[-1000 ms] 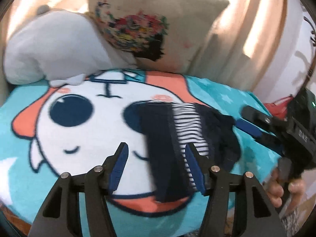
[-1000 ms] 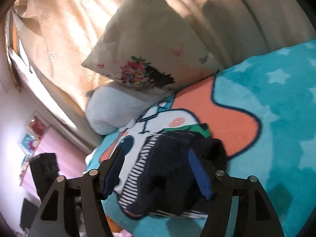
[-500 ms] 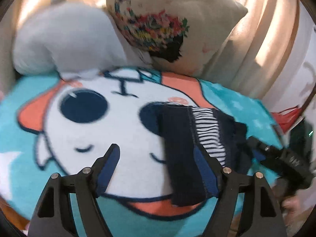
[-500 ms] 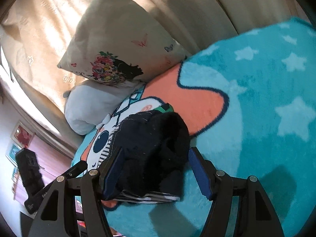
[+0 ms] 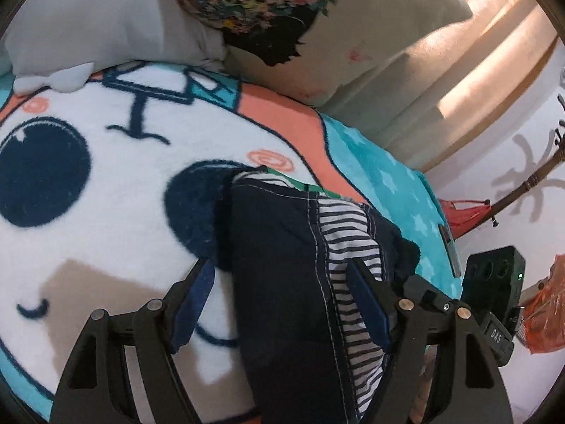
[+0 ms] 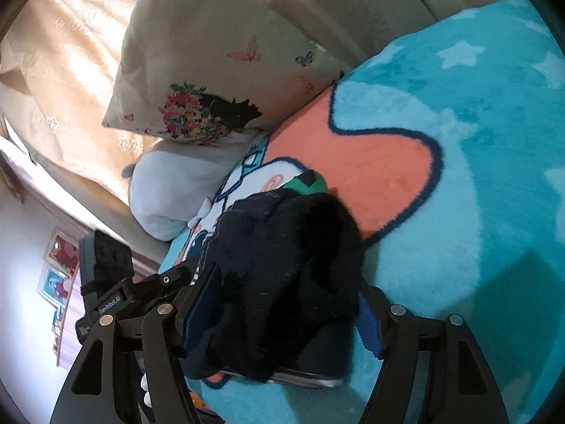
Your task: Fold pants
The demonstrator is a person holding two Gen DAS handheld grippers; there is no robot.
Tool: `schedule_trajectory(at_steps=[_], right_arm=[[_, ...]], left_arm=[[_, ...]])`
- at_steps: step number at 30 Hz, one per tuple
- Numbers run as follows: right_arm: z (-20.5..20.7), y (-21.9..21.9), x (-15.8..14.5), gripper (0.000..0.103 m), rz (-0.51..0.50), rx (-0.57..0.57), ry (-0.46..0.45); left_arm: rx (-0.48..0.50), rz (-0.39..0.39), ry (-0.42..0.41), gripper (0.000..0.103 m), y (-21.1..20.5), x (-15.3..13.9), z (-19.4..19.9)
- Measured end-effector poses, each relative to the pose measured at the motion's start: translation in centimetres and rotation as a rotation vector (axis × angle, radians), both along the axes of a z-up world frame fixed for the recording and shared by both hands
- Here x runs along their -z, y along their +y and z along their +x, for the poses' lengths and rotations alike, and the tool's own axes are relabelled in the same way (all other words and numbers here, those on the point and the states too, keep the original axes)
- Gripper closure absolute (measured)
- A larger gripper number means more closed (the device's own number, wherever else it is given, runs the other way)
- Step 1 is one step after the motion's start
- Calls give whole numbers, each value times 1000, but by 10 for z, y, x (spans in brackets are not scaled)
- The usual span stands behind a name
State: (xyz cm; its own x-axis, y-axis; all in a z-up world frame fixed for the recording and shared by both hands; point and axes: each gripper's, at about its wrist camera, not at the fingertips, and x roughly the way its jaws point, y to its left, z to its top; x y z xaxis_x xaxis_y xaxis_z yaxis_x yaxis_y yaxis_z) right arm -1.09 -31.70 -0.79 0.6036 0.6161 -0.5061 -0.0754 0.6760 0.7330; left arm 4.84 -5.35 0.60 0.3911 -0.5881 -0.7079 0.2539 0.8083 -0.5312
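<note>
While both grippers drop closer, pants (image 5: pixel 282 282) fill lower frame; left gripper (image 5: pixel 282 304) jaws narrowing, right gripper (image 6: pixel 282 304) spread, ungripped; I judge the grasp imminent.

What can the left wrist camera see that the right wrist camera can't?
Only the left wrist view shows the cartoon face's big dark eyes on the blanket, the pants' striped lining, and a red bag by the wall. Only the right wrist view shows framed pictures on the wall and a big star on the blanket. Both show the dark pants, the flowery pillow, the white cushion, the curtain and the blanket.
</note>
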Motion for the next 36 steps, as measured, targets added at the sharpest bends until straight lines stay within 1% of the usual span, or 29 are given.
schedule_trajectory(at_steps=[1,2,3,4,5,7,11,16,20,22,24,26,28,29,31,33,36], right_arm=[[0,3,-1,34,-16,-10,-4],[-1,5,-3,42,-30,-14,-9],[-2,7,-5,46,-45,-19,-16],[-4,8,-8,53,-52,-28,-26],[-5,8,-10,59,-52,-35,-34],[-6,10,-17,62,-44,-47,-53],[-2,21,-38,64,-64,-70,-112],[24,35,-63,64,-72,-102,-168],[50,44,-73,64,-76,-108,-194],[65,46,-70,64,-84,-102,-190],[79,47,-60,64,-94,-94,-169],[91,47,-45,62,-110,-88,-128],[101,46,-26,59,-147,-62,-57],[102,43,-18,54,-144,-45,-23],[100,31,-8,52,-94,-25,12],[93,21,-14,51,-92,2,-8],[78,11,-42,46,-118,48,-98]], left_arm=[[10,-9,-3,45,-2,0,-2],[21,-23,0,56,-3,0,-4],[21,-27,0,58,-3,-1,-6],[16,-24,-11,61,-2,-4,-8],[14,-18,-26,68,-2,-7,-10],[12,-5,-46,73,-2,-14,-13],[-11,2,-78,74,4,-30,-10],[-75,18,-128,74,18,-53,8],[-118,71,-173,74,21,-67,29],[-139,114,-182,74,20,-63,40],[-155,167,-168,74,19,-52,52],[-174,220,-148,74,20,-40,58],[-201,281,-106,74,24,-25,62],[-205,277,-71,74,28,-18,62],[-201,232,-35,74,38,-14,58],[-209,221,-46,74,44,-19,47],[-211,226,-109,68,44,-34,29]])
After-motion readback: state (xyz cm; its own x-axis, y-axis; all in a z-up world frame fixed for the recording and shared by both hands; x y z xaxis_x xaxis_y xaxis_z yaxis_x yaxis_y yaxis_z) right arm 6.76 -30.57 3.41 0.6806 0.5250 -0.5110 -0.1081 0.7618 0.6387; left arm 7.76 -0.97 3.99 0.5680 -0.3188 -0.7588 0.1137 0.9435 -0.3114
